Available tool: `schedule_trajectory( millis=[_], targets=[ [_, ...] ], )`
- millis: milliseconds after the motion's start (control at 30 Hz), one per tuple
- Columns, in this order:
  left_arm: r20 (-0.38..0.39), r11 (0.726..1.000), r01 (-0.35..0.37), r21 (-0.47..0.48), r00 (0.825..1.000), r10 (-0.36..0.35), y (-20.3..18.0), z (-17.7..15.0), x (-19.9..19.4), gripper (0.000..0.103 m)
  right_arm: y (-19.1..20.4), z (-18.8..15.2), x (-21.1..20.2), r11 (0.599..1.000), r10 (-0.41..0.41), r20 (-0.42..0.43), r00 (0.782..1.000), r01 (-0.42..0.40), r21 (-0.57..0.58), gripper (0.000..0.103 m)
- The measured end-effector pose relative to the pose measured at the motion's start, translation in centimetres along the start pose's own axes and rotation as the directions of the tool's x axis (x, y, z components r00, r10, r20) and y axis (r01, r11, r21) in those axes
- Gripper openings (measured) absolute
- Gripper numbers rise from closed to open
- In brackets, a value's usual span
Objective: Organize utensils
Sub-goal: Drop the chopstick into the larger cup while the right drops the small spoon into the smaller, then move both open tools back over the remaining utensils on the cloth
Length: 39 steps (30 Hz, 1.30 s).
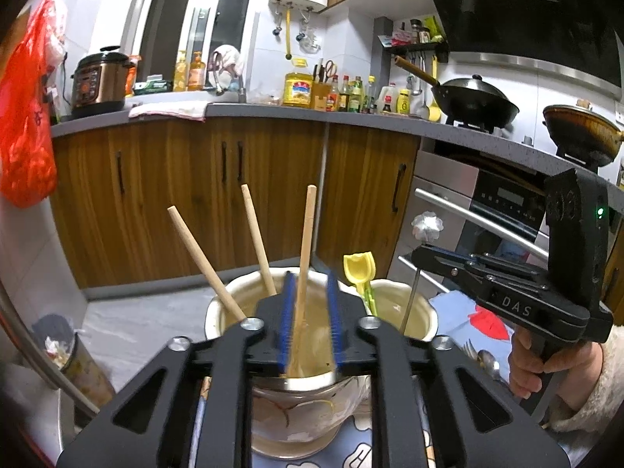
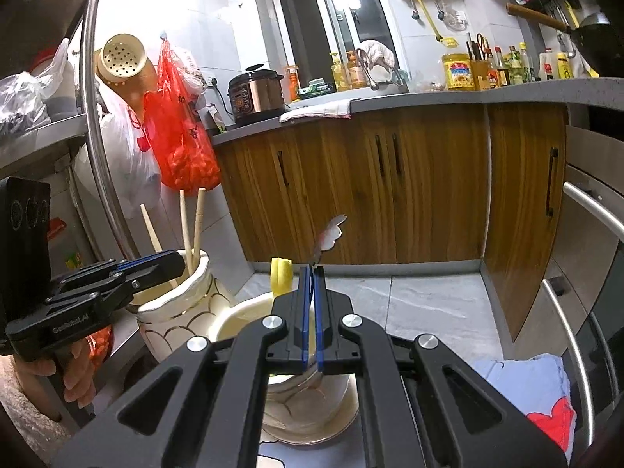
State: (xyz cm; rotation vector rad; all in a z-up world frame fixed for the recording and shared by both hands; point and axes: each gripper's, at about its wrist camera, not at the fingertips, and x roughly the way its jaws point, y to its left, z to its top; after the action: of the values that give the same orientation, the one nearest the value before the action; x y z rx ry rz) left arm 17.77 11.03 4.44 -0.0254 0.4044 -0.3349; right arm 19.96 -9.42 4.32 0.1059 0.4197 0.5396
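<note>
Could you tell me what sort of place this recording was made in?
Most likely a home kitchen: a wok sits on the stove, a pressure cooker and oil bottles stand on the counter above wooden cabinets.

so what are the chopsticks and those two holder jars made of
Chopsticks: likely bamboo or light wood, with a matte tan surface. Left jar and right jar: probably glazed ceramic, glossy cream with thin gold line patterns.
</note>
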Motion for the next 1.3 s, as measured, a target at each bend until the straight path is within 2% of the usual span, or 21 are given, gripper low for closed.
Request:
schedule_trajectory(
  millis=[133, 333, 467, 600, 667, 833, 933, 967, 1033, 1100, 1167, 1200, 1300],
  targets=[
    [0.012, 1.0, 0.002, -0.005, 1.0, -0.002, 0.0, 0.0, -0.2, 0.029, -0.3, 0.0, 0.2, 1.0, 0.0, -0.005, 1.0, 0.0, 0.012, 0.003],
    [0.016, 1.0, -0.001, 0.006, 1.0, 0.001, -0.3, 0.0, -0.2, 0.032, -0.8, -0.1, 0.6, 1.0, -0.007, -0.019, 1.0, 0.007, 0.029, 0.005],
    [0.021, 1.0, 0.002, 0.006, 1.0, -0.002, -0.4, 0.0, -0.2, 0.034, -1.2, -0.1, 0.8, 0.998, 0.007, -0.028, 1.0, -0.005, 0.056, 0.023],
    [0.025, 1.0, -0.005, 0.013, 1.0, 0.005, -0.6, 0.2, -0.4, 0.036, -1.1, 0.0, 0.8, 0.998, 0.005, -0.033, 0.999, -0.003, 0.061, 0.023],
    [0.03, 1.0, -0.02, 0.023, 0.999, 0.019, -0.8, 0.5, -0.6, 0.038, -1.1, 0.3, 0.5, 0.998, 0.003, -0.036, 0.999, -0.001, 0.067, 0.035],
    [0.017, 0.999, -0.043, 0.032, 0.999, 0.042, -1.8, 1.5, -1.6, 0.057, -1.1, 1.8, -2.1, 0.996, 0.012, -0.025, 1.0, -0.01, 0.086, 0.05],
    [0.015, 0.996, -0.068, 0.051, 0.998, 0.068, -2.8, 1.8, -2.6, 0.06, -1.0, 2.3, -4.5, 0.997, 0.0, -0.013, 1.0, 0.001, 0.078, 0.058],
    [0.015, 0.996, -0.071, 0.053, 0.997, 0.071, -3.1, 1.8, -3.1, 0.061, -0.9, 2.3, -5.1, 0.997, -0.001, -0.012, 1.0, 0.002, 0.079, 0.061],
    [0.021, 0.995, -0.086, 0.054, 0.996, 0.085, -3.8, 1.9, -4.4, 0.071, -0.8, 2.3, -7.2, 0.996, 0.008, -0.01, 1.0, -0.007, 0.088, 0.071],
    [0.023, 0.994, -0.094, 0.051, 0.995, 0.093, -4.4, 2.0, -5.4, 0.073, -0.5, 2.1, -9.0, 0.996, 0.008, -0.004, 1.0, -0.008, 0.085, 0.077],
    [0.003, 0.993, -0.101, 0.054, 0.995, 0.101, -5.2, 1.8, -6.6, 0.078, -0.3, 1.8, -10.6, 0.997, 0.007, 0.0, 1.0, -0.007, 0.077, 0.088],
    [-0.009, 0.993, -0.107, 0.06, 0.994, 0.107, -5.6, 1.6, -7.1, 0.085, -0.1, 1.4, -11.9, 0.998, 0.005, 0.005, 1.0, -0.005, 0.069, 0.09],
    [-0.035, 0.989, -0.124, 0.083, 0.991, 0.127, -7.2, 0.9, -8.2, 0.092, 0.2, 0.4, -14.3, 0.999, -0.01, 0.008, 1.0, 0.009, 0.047, 0.097]
  ],
)
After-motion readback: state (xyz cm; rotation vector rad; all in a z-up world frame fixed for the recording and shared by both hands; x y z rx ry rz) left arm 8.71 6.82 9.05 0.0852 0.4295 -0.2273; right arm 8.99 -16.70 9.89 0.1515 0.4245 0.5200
